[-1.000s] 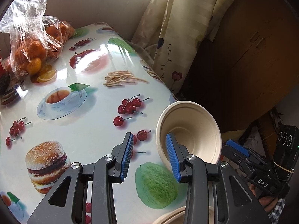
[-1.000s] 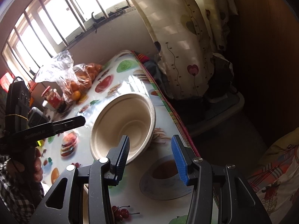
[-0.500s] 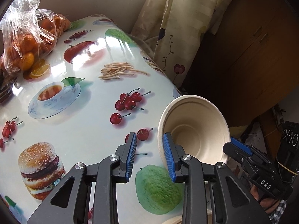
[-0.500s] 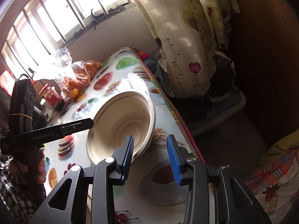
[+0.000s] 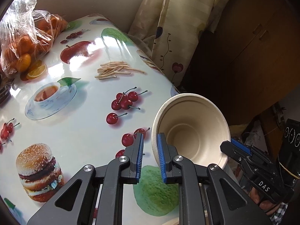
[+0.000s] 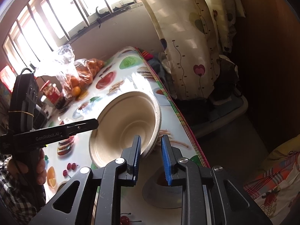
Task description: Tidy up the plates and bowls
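**Two grippers closed on one bowl rim**

One clear bag of oranges point(image 5: 24, 43) is seen at 10 o'clock on the printed tablecloth point(image 5: 84, 131); a flowered curtain point(image 5: 180, 28) hangs at 12 o'clock past the table's far edge, and a wooden cabinet point(image 5: 262, 46) stands at 2 o'clock. In the right wrist view, jars point(image 6: 50, 91) are noted at 9 o'clock beside the bag, under a barred window point(image 6: 56, 18). Nothing is seen between the grippers and the bowl.

Count: one beige bowl point(image 5: 191, 131), two grippers, one bag.

The bowl is held tilted on edge above the table's right side, mouth toward the cameras. The left gripper point(image 5: 150, 155) has just been closing to a narrow gap, with the bowl's rim between its blue pads. The right gripper point(image 6: 151, 158) has likewise been closing, the opposite rim being pinched between its pads.
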